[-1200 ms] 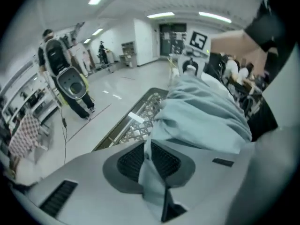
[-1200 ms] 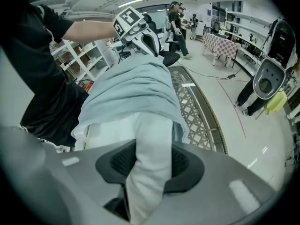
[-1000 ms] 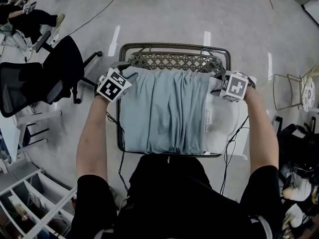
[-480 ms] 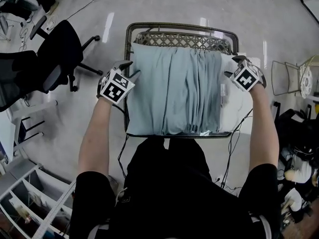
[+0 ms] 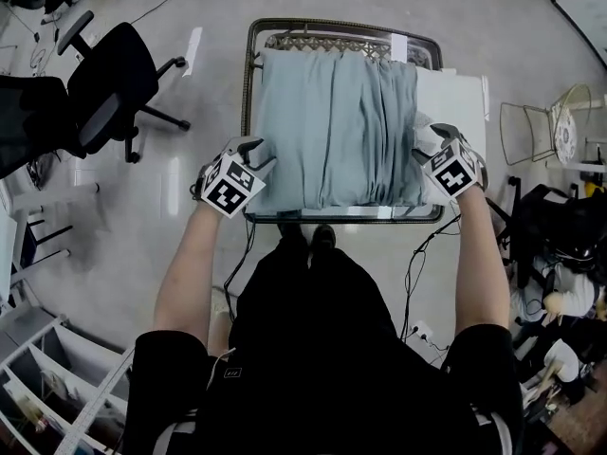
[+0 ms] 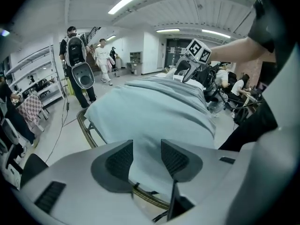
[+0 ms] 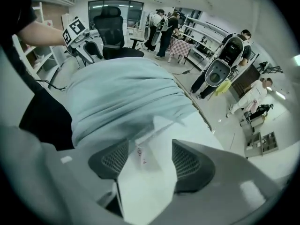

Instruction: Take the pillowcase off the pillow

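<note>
- Pale blue-grey cloth pillowcase (image 5: pixel 332 131) covers most of plump white pillow (image 5: pixel 457 102). Both lie flat on dark metal-frame seat w/ woven back (image 5: pixel 248 83), right in front of the person.
- Case mouth is on the R side: bare white pillow sticks out there, and the case is bunched in long folds near that edge.
- L tool (image 5: pixel 258 154) is at near-L corner of case, jaws parted. Blue cloth shows in the gap but pads don't pinch it, so it's released and holds nothing.
- R tool (image 5: pixel 429 142) is at near-R corner, over the bare pillow. Its jaws have just been opening. White corner w/ small sewn label (image 7: pixel 140 156) sits between them w/ no visible squeeze, so I read it as released.
- Handling, my guess: case is thin, limp, light. It prob. slides ok over the pillow shell but bunches & drags if pulled from one pt. Nothing fragile.
- Pillow looks soft, squashy, light, so it'll likely follow the case unless pinned.
- Where to grab, R: the exposed white corner, w/ a deep bite to catch filling, not just shell or label.
- Where to grab, L: the closed-end corner or seam of the case, pinching cloth only, not the pillow inside.
- Risk: if L catches the pillow through the cloth, the whole lot may slide on the seat instead of separating.
</note>
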The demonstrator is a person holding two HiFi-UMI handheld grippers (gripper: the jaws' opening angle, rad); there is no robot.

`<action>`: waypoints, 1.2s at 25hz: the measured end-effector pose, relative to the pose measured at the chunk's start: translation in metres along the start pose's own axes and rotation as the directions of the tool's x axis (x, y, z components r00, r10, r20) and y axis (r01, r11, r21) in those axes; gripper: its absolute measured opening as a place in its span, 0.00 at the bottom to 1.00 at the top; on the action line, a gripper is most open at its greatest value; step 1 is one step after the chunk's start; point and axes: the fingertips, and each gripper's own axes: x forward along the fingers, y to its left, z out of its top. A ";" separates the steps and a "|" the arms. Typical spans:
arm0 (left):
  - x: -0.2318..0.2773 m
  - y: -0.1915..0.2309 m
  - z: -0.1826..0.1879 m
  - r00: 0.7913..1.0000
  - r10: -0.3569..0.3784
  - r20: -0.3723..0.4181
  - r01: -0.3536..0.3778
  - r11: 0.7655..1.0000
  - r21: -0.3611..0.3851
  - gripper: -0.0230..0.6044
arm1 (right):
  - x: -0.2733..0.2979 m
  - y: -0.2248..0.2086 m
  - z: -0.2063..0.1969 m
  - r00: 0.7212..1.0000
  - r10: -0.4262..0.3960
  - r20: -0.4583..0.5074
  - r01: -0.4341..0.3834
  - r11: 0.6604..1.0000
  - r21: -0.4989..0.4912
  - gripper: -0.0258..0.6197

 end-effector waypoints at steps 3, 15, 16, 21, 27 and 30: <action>-0.008 -0.036 -0.020 0.999 -0.036 0.013 0.036 0.999 -0.029 0.34 | -0.008 0.020 -0.017 1.000 0.000 0.017 0.000 1.000 0.004 0.51; 0.006 -0.116 -0.117 0.963 0.099 -0.251 -0.094 0.995 0.034 0.44 | 0.005 0.080 -0.135 0.996 -0.080 -0.027 0.069 0.959 -0.275 0.65; 0.010 -0.110 -0.123 0.949 0.158 -0.273 -0.148 0.987 0.054 0.44 | 0.014 0.079 -0.137 0.993 -0.115 -0.027 0.101 0.944 -0.315 0.65; 0.006 -0.078 -0.123 0.911 0.302 -0.282 -0.306 0.951 0.030 0.05 | 0.037 0.068 -0.133 0.975 -0.221 -0.021 0.198 0.908 -0.370 0.50; -0.027 -0.043 -0.145 0.856 0.370 -0.361 -0.392 0.920 0.014 0.05 | 0.022 0.058 -0.134 0.983 -0.184 0.022 0.181 0.924 -0.338 0.40; -0.040 -0.026 -0.151 0.844 0.377 -0.381 -0.397 0.917 0.028 0.05 | 0.019 0.055 -0.134 0.987 -0.159 0.023 0.158 0.939 -0.305 0.39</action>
